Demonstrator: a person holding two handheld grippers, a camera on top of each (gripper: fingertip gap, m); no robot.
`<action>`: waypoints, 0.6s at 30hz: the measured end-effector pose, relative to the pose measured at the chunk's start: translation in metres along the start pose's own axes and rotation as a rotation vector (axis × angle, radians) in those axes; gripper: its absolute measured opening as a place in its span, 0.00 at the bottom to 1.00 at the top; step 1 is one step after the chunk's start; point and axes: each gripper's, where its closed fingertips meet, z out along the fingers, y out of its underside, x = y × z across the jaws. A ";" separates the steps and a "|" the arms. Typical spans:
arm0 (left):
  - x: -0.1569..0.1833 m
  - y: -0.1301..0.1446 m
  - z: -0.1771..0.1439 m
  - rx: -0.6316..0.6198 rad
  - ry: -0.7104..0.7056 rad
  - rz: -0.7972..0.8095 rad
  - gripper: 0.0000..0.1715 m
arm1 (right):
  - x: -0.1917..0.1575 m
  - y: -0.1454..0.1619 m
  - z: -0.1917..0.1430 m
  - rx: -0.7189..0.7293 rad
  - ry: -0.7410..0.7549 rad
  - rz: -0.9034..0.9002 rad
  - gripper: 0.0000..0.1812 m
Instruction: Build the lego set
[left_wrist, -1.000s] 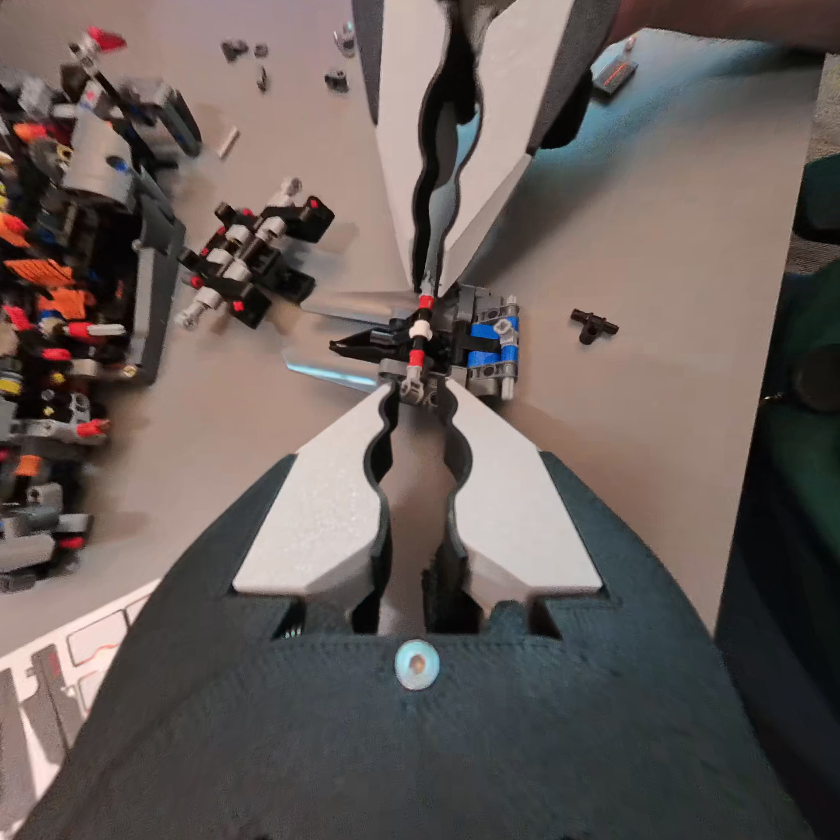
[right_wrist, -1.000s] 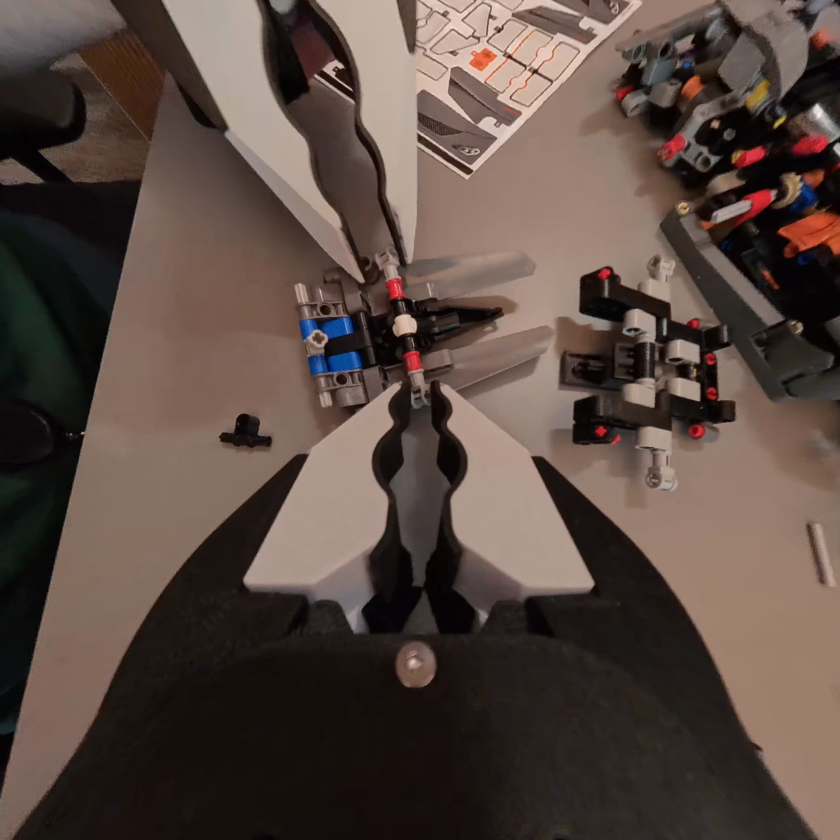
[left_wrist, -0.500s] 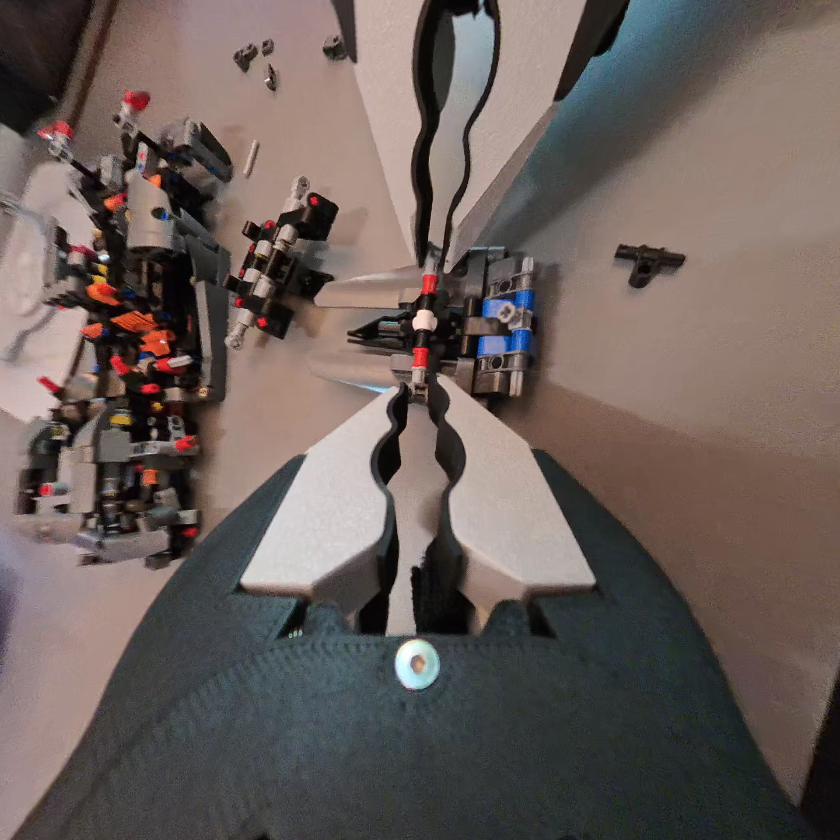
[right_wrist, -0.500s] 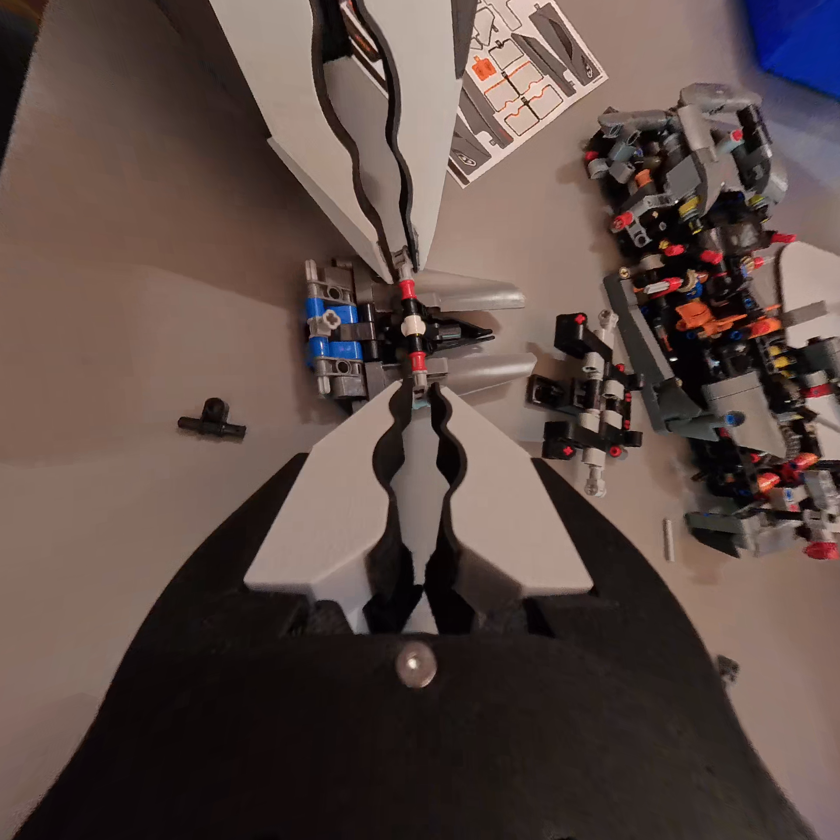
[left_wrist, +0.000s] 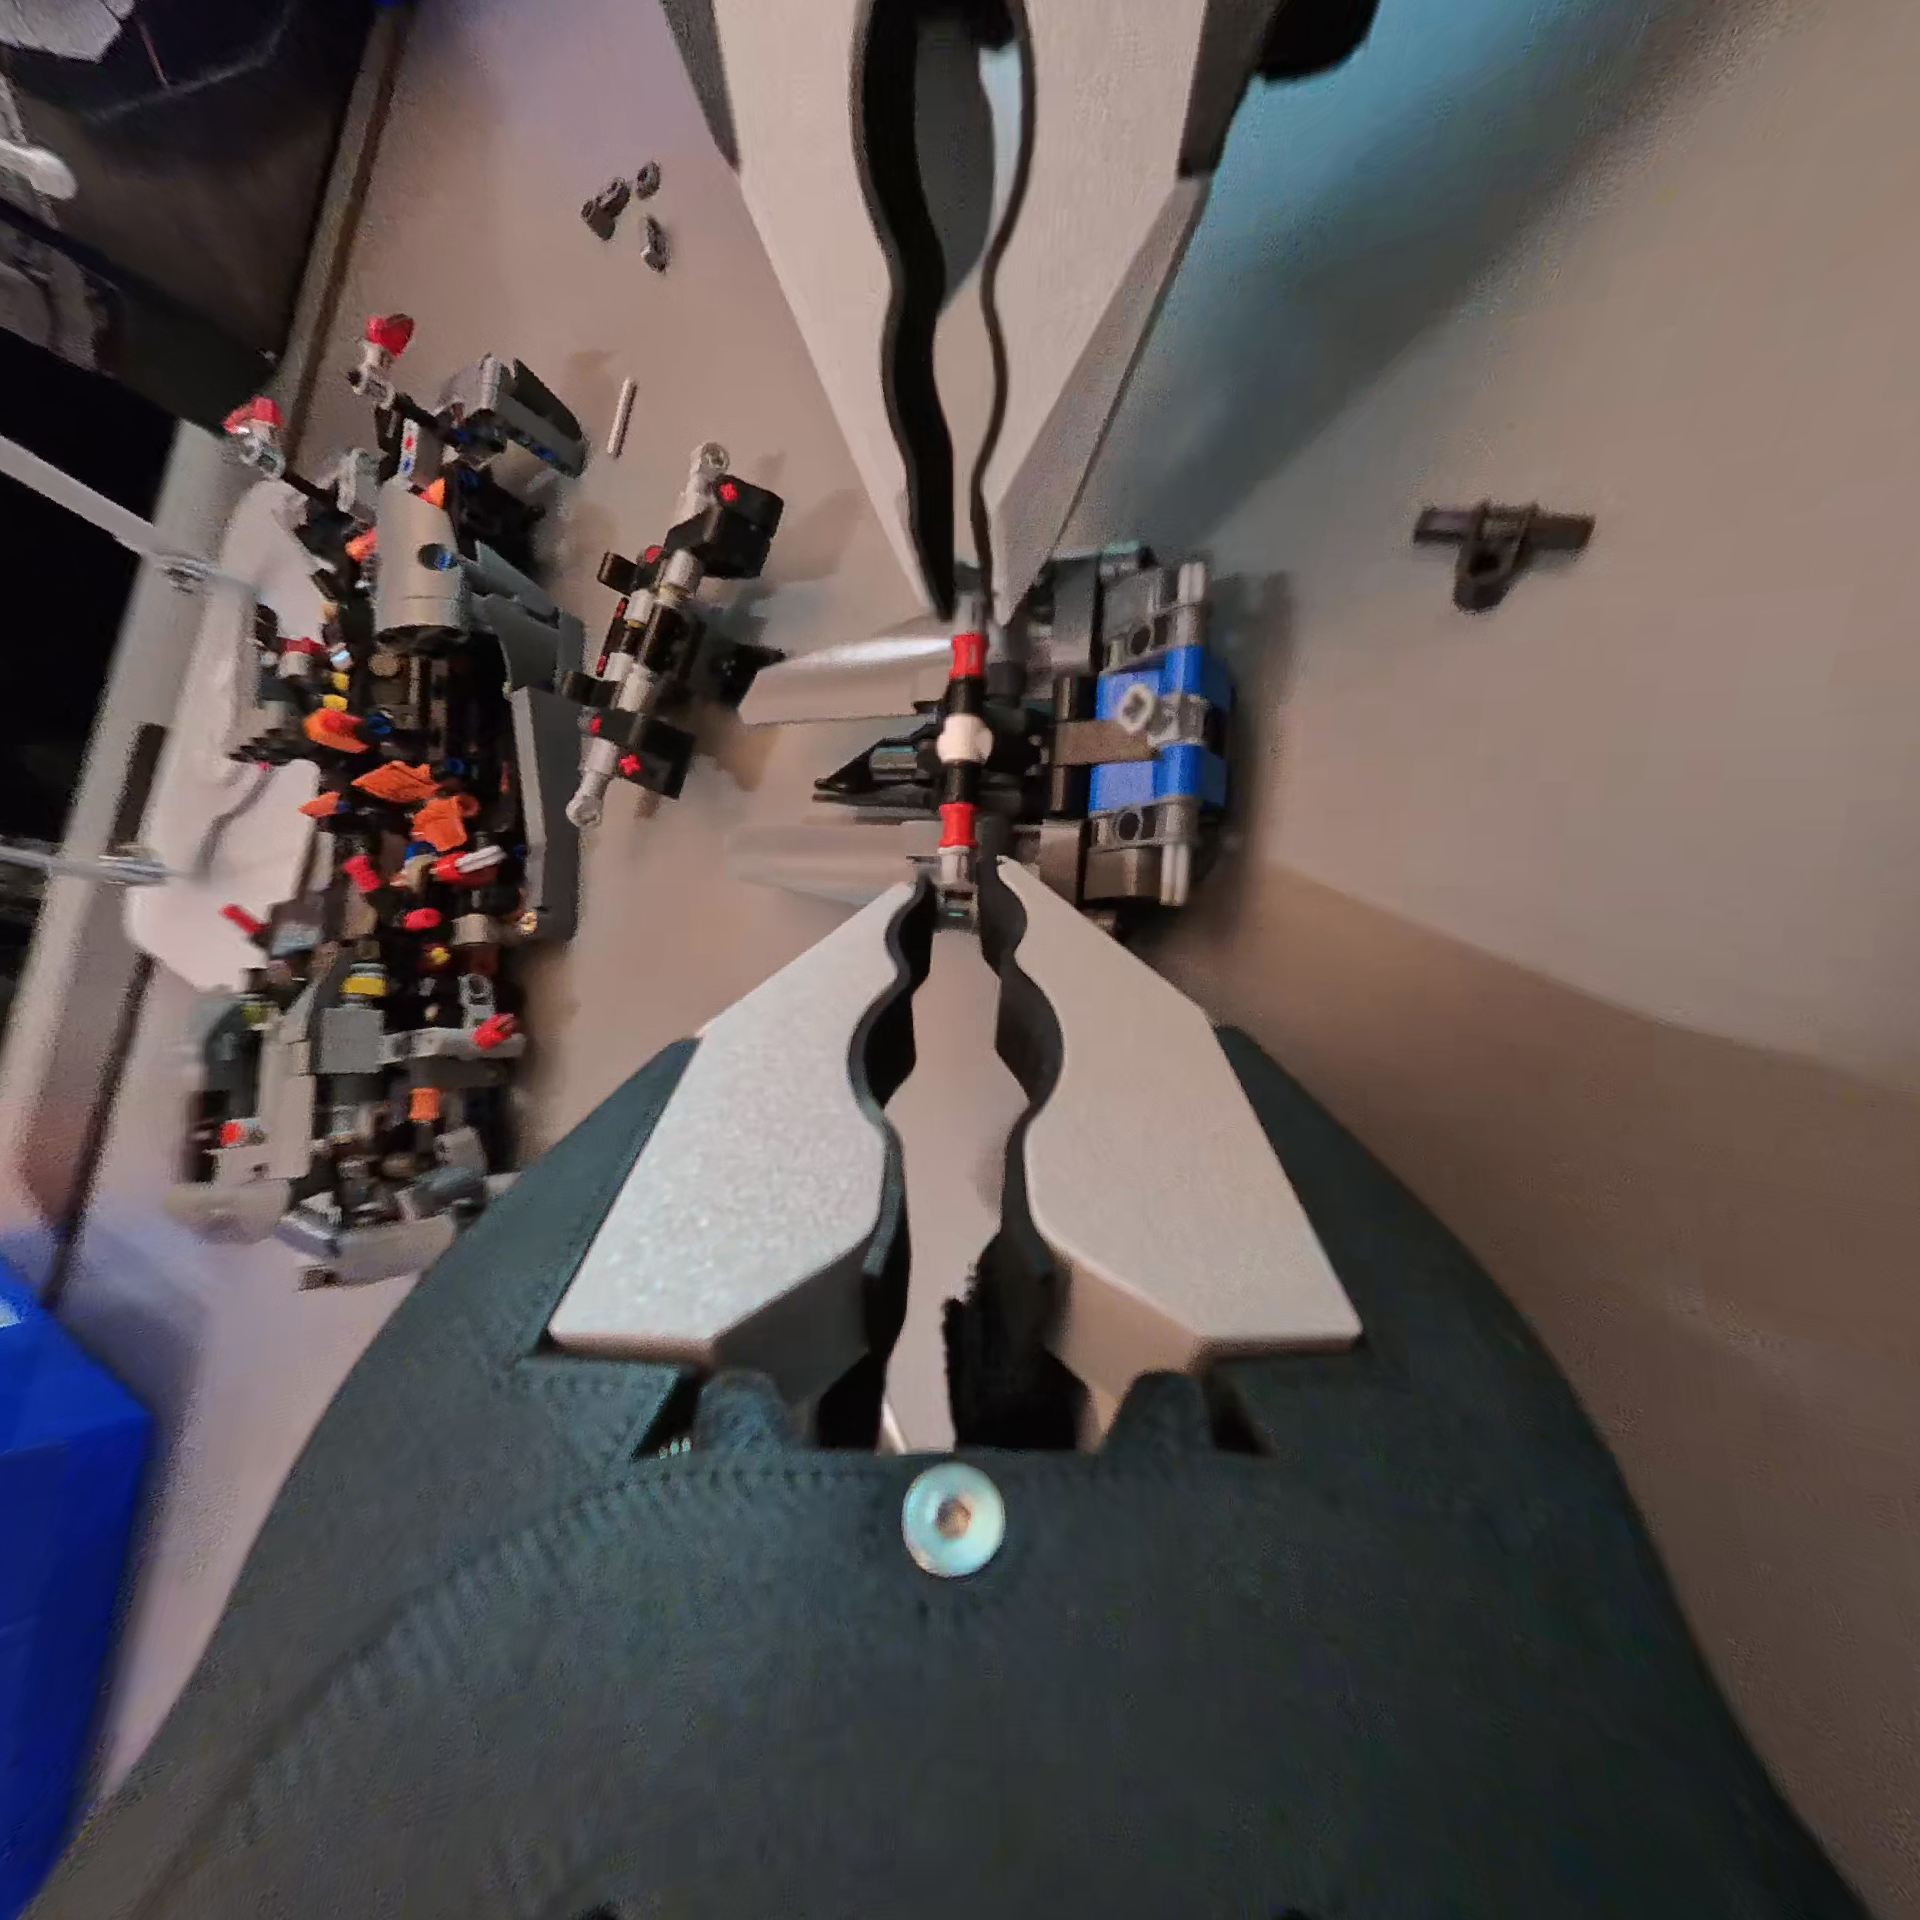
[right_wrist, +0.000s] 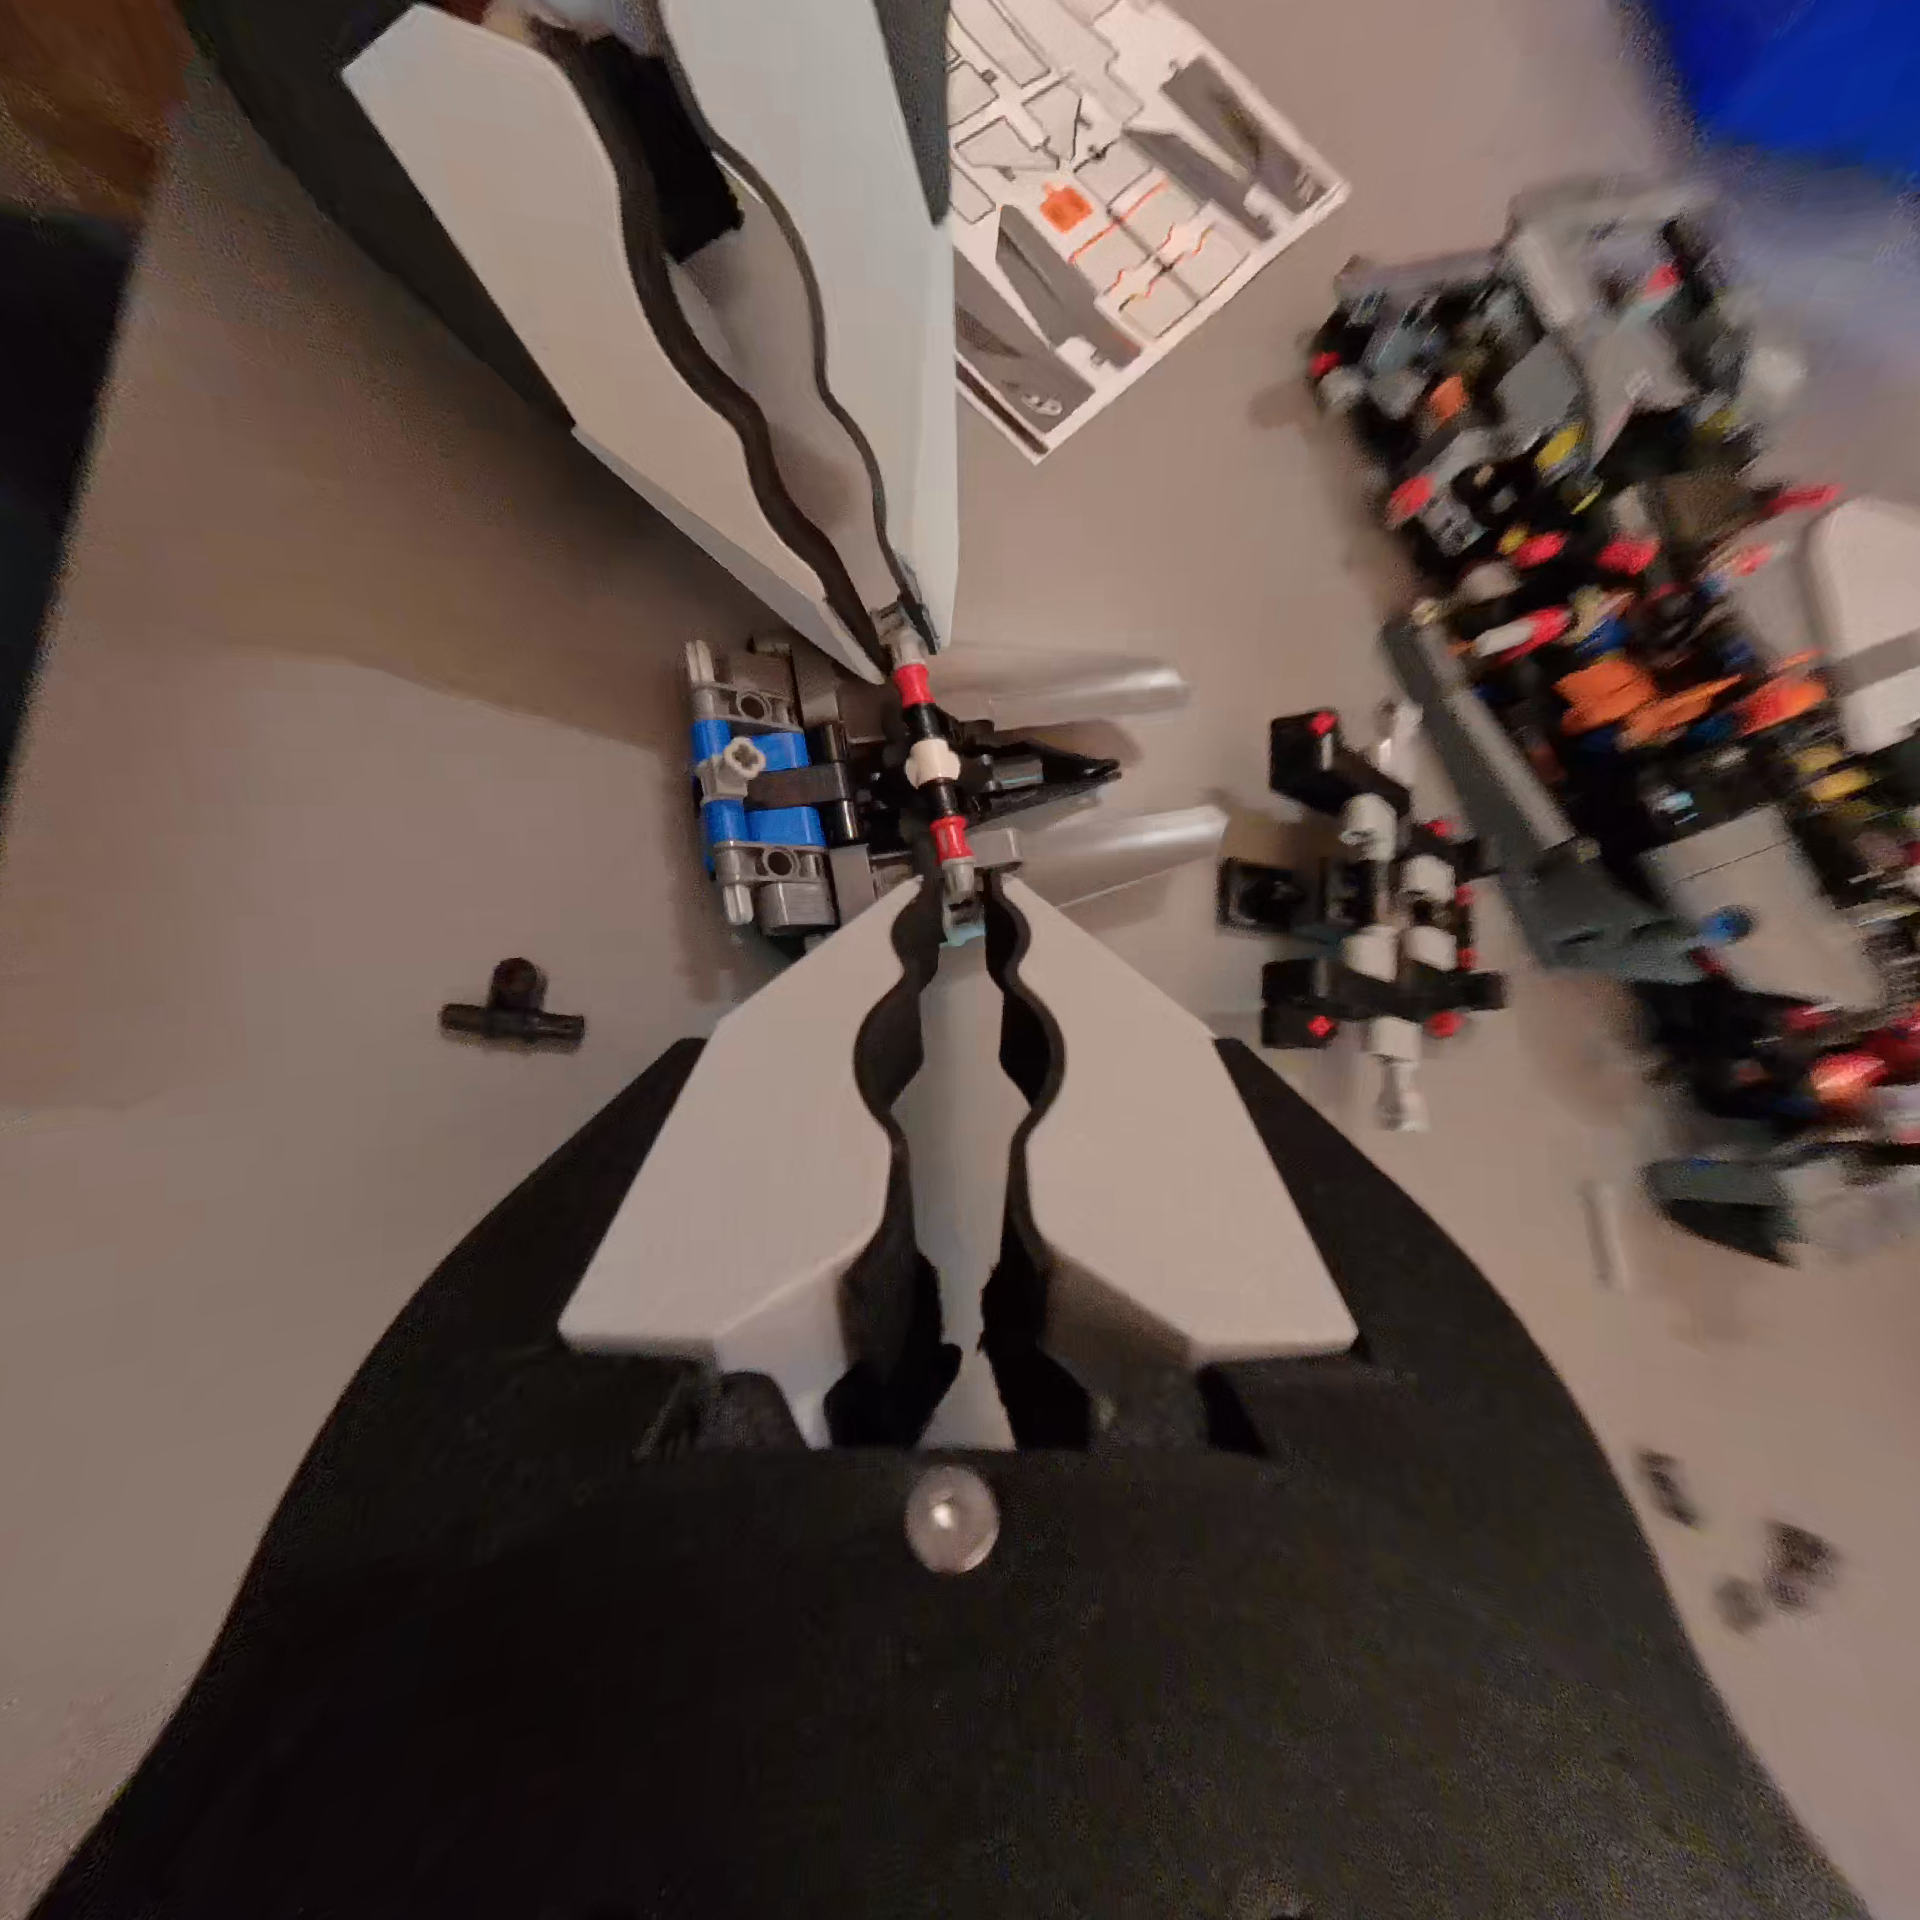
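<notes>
A small lego assembly (left_wrist: 1153, 727) of blue, grey and black parts with two pale wing blades carries a black axle (left_wrist: 961, 738) with red and white bushes. My left gripper (left_wrist: 956, 899) is shut on the axle's near end. My right gripper (left_wrist: 971, 603) comes in from the top and is shut on the far end. In the right wrist view the same assembly (right_wrist: 753, 769) and axle (right_wrist: 935, 764) lie between my right gripper (right_wrist: 956, 904) and my left gripper (right_wrist: 899, 623). Whether the assembly touches the table (left_wrist: 1558, 935) is unclear.
A black sub-assembly with grey bushes (left_wrist: 675, 644) (right_wrist: 1361, 914) lies beside it, and beyond that the large model with loose parts (left_wrist: 384, 779) (right_wrist: 1662, 623). A black T-shaped connector (left_wrist: 1496, 535) (right_wrist: 509, 1013) lies alone. A sticker sheet (right_wrist: 1122, 239), a blue box (left_wrist: 52, 1455) and small dark pieces (left_wrist: 623, 197) are around. Spacing between my two grippers at the tips: around 5 cm. It is some 8 cm from my right tips to the black T-shaped connector (left_wrist: 1496, 535). The right camera catches it too, in the right wrist view (right_wrist: 507, 994).
Both grippers stay shut on the axle ends. The views have pulled back and tilted, so the large model and the table edge show more; the assembly seems to have risen with the grippers.
</notes>
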 end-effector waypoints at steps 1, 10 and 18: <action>0.001 -0.002 0.000 0.017 0.036 -0.040 0.04 | 0.000 0.001 0.000 0.002 -0.051 0.054 0.04; 0.001 -0.004 -0.002 0.041 0.139 -0.099 0.05 | 0.002 0.002 0.001 0.025 -0.176 0.040 0.04; 0.002 -0.004 -0.001 0.042 0.164 -0.088 0.04 | 0.002 0.003 0.003 -0.045 -0.177 0.024 0.03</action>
